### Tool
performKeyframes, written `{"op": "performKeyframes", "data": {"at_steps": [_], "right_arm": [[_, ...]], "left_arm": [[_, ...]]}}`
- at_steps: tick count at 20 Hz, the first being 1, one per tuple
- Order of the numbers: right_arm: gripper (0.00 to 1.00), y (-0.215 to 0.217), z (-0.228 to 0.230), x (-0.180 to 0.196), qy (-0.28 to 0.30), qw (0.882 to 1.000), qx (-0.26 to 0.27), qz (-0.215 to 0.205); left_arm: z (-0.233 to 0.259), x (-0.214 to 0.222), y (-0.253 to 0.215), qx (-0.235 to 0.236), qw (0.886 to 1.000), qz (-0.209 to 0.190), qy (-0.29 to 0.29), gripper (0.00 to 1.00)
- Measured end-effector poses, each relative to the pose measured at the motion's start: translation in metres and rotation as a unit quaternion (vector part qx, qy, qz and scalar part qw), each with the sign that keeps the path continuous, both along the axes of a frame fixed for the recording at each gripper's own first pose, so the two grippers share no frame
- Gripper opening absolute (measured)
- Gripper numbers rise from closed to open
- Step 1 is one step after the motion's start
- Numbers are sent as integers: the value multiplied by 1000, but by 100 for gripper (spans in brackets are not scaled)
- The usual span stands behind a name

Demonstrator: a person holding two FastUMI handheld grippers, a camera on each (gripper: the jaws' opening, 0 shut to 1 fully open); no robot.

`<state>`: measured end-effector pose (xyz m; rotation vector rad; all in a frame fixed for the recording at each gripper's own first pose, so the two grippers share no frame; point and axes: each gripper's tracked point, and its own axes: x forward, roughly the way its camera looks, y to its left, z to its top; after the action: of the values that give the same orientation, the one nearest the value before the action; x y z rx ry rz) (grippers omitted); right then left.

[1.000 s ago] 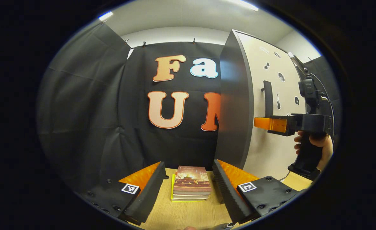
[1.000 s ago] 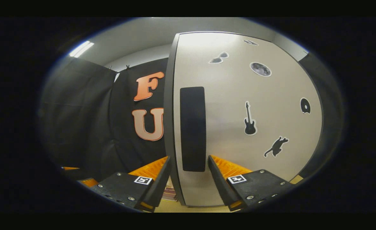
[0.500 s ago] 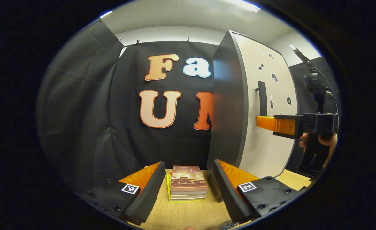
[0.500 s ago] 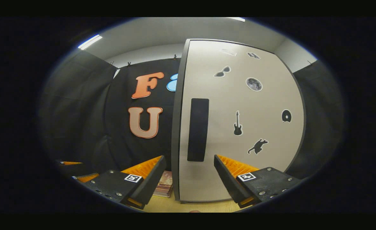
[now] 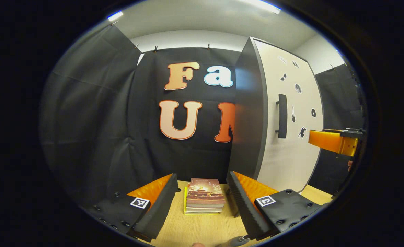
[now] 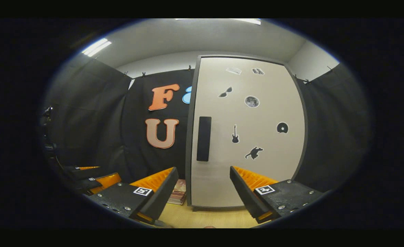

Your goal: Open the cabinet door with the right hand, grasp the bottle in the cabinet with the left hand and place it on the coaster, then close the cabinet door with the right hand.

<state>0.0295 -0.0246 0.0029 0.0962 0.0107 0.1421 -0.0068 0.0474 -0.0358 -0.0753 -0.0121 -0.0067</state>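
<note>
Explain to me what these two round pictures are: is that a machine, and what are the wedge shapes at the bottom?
No robot arm here: a person carries a two-finger grasping tool in each hand, and a fisheye camera rides on each. The wedges are each tool's own two fingers. In the left gripper view, the left tool stands open and holds nothing, above a light wooden tabletop with a small stack of books lying on it. Behind stands a tall pale cabinet door with a black bar handle and small dark stickers. At that view's right edge you see the other tool. The right gripper view looks straight at the same door; the right tool is open too, apart from the handle, gripping nothing.
</note>
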Motion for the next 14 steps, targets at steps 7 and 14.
{"op": "performKeyframes", "data": {"at_steps": [7, 14], "right_arm": [[90, -13, 5, -15, -24, 999, -29, 20], [95, -19, 6, -28, -30, 999, -29, 21]], "left_arm": [[5, -30, -8, 15, 999, 34, 3, 96], [11, -49, -17, 18, 999, 46, -3, 98]]}}
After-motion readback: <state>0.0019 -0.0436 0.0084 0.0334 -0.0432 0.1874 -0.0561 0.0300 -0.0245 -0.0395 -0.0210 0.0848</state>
